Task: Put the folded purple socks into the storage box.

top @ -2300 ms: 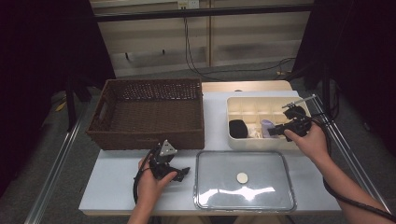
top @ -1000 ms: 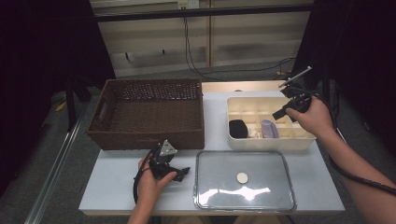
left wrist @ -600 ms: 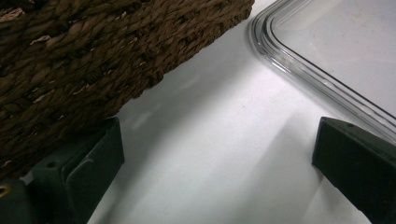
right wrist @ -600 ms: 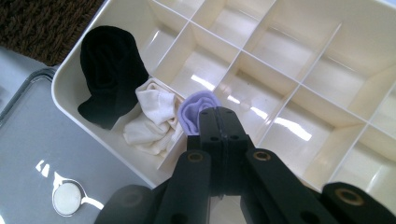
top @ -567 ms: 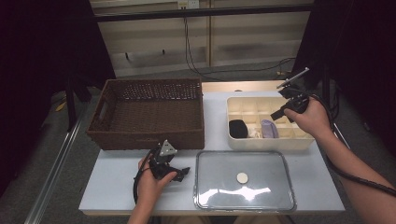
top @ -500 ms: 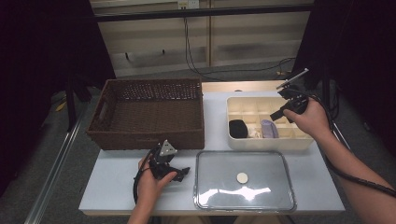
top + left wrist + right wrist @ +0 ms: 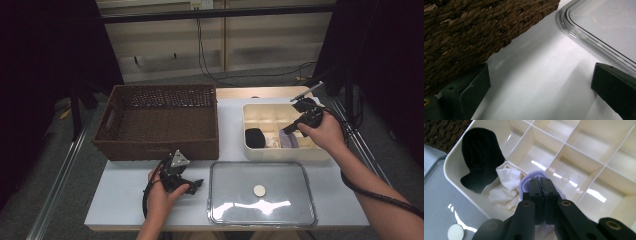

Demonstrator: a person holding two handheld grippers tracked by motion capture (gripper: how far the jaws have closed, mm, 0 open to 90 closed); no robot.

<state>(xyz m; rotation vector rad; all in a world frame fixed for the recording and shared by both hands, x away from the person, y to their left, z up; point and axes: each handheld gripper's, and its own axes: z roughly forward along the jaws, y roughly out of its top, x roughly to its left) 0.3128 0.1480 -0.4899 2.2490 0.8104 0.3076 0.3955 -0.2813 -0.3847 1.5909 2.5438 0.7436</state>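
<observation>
white table [image 7: 125, 190]; right tongs [image 7: 540, 185] pressed together over lilac sock [image 7: 529, 179] in divided box [image 7: 454, 173]; left tongs [image 7: 536, 95] apart.

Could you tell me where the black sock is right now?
The black sock sits in the divided box's front-left compartment in the high view, beside the white sock.

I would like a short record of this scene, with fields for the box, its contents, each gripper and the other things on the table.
box: cream divided box, right side of table
contents: black sock, white sock, lilac sock, in neighbouring compartments
right gripper: shut, over lilac sock
left gripper: open, low over the table
others: wicker basket, clear lid
</observation>
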